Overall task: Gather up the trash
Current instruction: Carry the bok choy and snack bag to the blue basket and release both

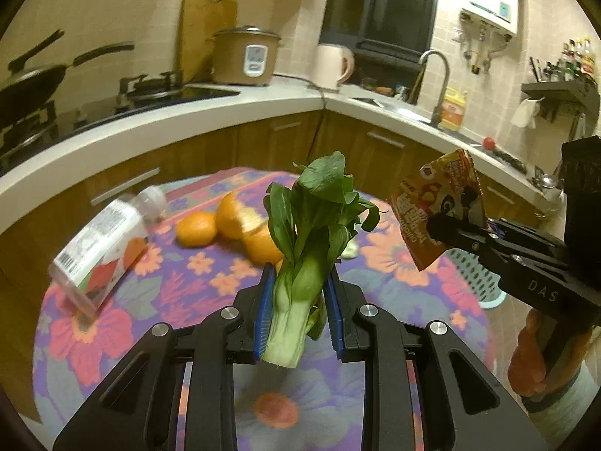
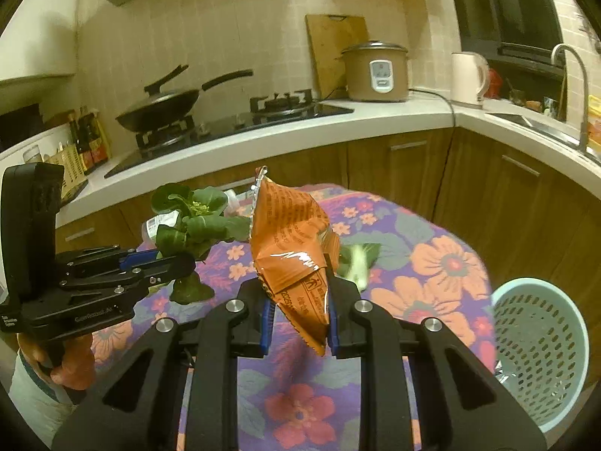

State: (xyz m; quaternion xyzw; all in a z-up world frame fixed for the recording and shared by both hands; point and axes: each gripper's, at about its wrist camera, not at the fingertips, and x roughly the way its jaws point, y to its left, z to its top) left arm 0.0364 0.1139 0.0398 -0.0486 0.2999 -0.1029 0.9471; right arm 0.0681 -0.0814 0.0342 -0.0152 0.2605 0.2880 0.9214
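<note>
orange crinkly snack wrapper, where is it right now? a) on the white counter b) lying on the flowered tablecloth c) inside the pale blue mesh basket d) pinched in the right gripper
d: the orange crinkly snack wrapper is pinched between the blue pads of the right gripper, held up off the table.

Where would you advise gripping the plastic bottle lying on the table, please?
Take the plastic bottle across its labelled body, coming from above with the fingers straddling its width. It lies on its side, cap end toward the counter, so the long, straight middle probably offers the steadiest hold.
</note>
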